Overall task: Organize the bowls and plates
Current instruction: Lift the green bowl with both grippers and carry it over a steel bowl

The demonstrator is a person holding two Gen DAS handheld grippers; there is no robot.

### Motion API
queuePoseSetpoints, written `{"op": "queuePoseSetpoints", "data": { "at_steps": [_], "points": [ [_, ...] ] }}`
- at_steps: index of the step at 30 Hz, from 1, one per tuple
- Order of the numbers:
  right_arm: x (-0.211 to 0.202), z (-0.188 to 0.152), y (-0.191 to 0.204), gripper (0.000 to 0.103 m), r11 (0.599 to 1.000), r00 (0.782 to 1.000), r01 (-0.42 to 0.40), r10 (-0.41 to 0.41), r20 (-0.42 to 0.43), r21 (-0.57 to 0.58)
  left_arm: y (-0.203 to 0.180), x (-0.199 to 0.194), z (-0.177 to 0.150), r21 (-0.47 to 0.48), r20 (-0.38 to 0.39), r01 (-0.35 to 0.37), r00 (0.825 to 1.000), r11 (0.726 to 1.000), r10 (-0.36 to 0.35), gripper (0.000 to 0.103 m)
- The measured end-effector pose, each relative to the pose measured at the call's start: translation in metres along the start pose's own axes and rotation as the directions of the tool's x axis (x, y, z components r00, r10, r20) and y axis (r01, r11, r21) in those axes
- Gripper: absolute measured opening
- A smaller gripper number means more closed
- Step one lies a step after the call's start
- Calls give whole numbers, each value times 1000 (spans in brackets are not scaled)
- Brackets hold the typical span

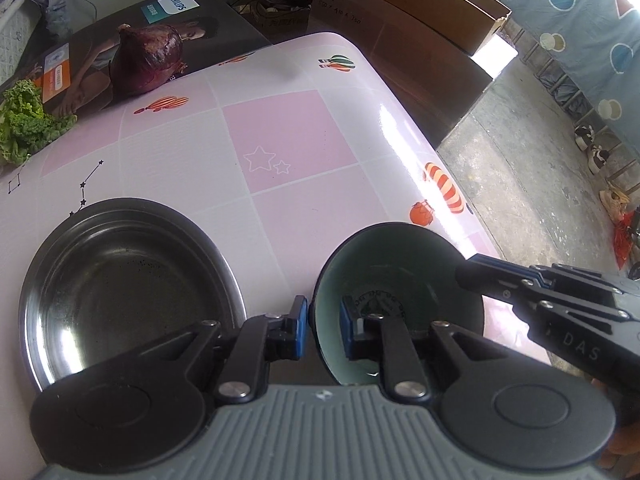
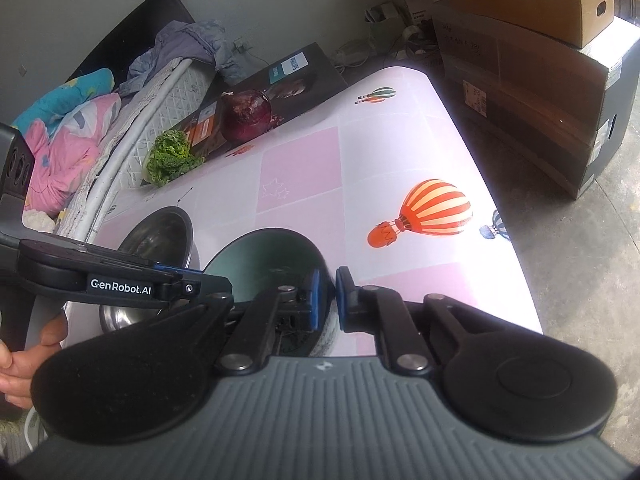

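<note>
A dark bowl with a pale green inside (image 1: pixel 400 280) is held above the pink-and-white table (image 1: pixel 280 140). My left gripper (image 1: pixel 324 324) is shut on its near left rim, one pad outside, one inside. My right gripper (image 2: pixel 325 300) is shut on the bowl's right rim (image 2: pixel 260 256); it enters the left wrist view from the right (image 1: pixel 464 274). A steel plate (image 1: pixel 128 284) lies on the table left of the bowl and also shows in the right wrist view (image 2: pixel 160 236).
A red onion (image 1: pixel 148 60) and green lettuce (image 1: pixel 24 120) lie at the table's far left by a Philips box (image 1: pixel 176 12). Cardboard boxes (image 2: pixel 532 64) stand on the floor beyond the table's right edge. A bed with bedding (image 2: pixel 72 132) is at the left.
</note>
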State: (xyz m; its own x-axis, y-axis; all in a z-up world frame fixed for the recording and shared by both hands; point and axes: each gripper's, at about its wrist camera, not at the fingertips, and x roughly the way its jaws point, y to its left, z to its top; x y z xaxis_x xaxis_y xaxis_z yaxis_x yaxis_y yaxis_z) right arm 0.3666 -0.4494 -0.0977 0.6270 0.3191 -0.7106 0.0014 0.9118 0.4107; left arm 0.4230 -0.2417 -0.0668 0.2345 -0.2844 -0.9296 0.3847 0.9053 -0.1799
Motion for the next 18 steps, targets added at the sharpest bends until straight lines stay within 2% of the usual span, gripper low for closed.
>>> {"op": "queuePoseSetpoints", "data": {
  "at_steps": [11,18],
  "points": [
    [-8,-16,5,15,1000,997,6,-6,-72,11,-8,13,-2,43,-65,-32,997,999,35,18],
    [13,-13,-8,21,992,989,-30,47,-139,123,-9,22,-3,42,-104,-35,994,999,40,18]
  ]
}}
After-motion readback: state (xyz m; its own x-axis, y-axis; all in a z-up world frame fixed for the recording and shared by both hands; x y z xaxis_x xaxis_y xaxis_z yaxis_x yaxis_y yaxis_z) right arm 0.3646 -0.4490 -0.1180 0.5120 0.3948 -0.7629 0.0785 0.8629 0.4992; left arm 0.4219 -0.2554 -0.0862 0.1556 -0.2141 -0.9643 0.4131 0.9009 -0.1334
